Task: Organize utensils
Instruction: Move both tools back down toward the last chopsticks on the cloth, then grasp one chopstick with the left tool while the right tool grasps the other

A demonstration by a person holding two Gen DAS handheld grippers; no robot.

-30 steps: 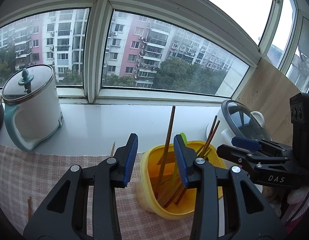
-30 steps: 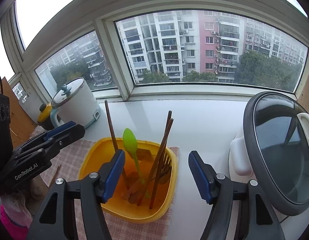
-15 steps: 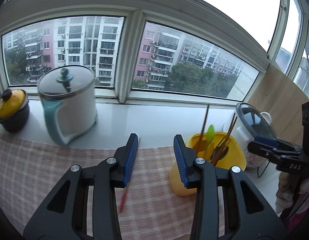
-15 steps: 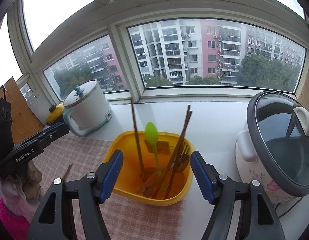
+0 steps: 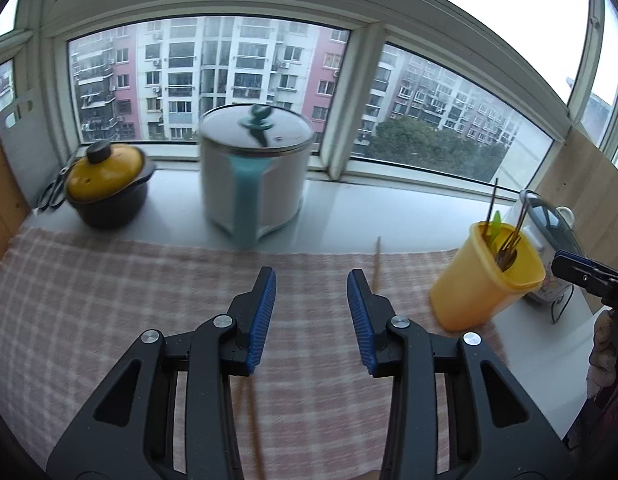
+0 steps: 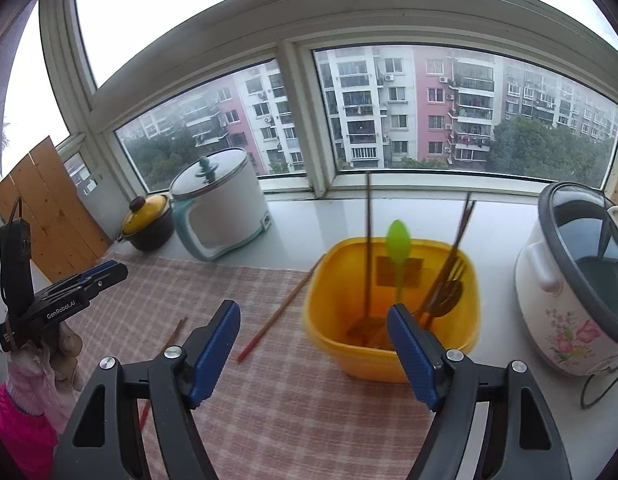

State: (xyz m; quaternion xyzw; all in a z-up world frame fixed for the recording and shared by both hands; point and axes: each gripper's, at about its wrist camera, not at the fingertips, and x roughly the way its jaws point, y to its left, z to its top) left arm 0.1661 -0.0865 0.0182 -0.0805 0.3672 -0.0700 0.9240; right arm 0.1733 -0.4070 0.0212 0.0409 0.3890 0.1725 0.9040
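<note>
A yellow tub (image 6: 369, 364) (image 5: 485, 280) stands on the right end of the checked cloth and holds upright chopsticks (image 6: 367, 240), a green spoon (image 6: 397, 240) and dark cutlery. A red-tipped chopstick (image 6: 281, 312) (image 5: 376, 260) lies on the cloth left of the tub. A second chopstick (image 6: 173, 332) lies further left; in the left wrist view it is a blur under the fingers (image 5: 253, 420). My left gripper (image 5: 312, 280) (image 6: 97, 276) hovers open over the cloth, holding nothing. My right gripper (image 6: 313, 312) (image 5: 589, 276) is before the tub, its jaws opening with nothing between them.
A white pot with a teal handle (image 5: 253, 176) and a black pot with a yellow lid (image 5: 105, 184) stand on the sill at the back. Scissors (image 5: 53, 192) lie left of them. A flowered rice cooker (image 6: 569, 280) stands right of the tub. A wooden board (image 6: 49, 208) leans at the left.
My left gripper has swung left, away from the tub and out over the cloth. My right gripper has drawn back from the tub and its jaws have spread wider.
</note>
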